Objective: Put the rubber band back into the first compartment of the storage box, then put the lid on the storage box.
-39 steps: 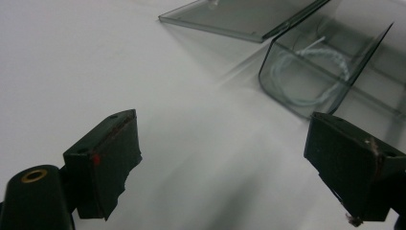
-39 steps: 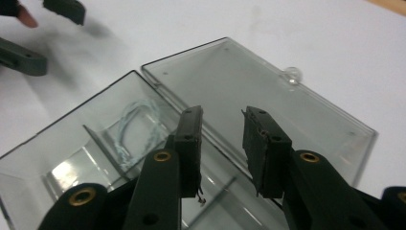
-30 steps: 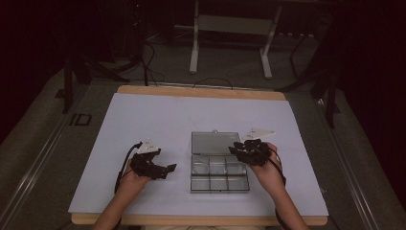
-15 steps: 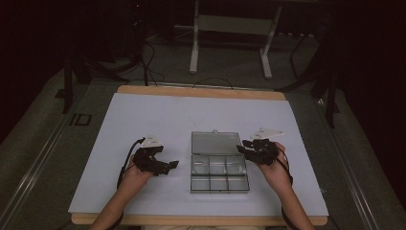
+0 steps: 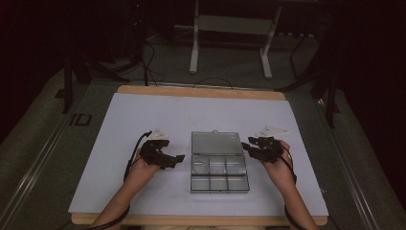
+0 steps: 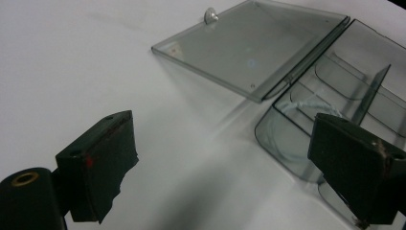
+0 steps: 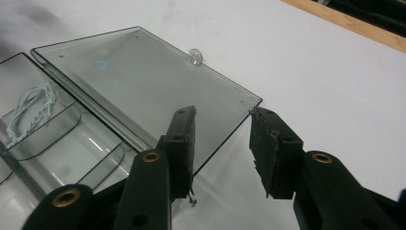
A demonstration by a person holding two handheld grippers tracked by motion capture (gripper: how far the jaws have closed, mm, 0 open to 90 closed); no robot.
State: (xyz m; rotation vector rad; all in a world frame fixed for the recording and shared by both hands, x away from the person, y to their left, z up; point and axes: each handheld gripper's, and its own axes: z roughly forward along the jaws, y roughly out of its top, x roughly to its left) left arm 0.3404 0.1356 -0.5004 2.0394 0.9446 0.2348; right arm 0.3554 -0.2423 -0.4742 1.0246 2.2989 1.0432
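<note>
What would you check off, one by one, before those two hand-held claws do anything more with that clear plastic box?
1. Lid folded fully open, lying flat on the table: ok.
2. Box compartments reachable: ok.
3. White cord inside one compartment: ok.
4. Left gripper open, nothing between its fingers: ok.
5. Right gripper has just been opening, nothing pinched, beside the lid's edge: ok.
6. Whether the other compartments hold anything: cannot tell.

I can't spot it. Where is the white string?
The white string lies coiled inside the clear box, in a compartment next to the hinge of the open lid, at the left of the right gripper view.
</note>
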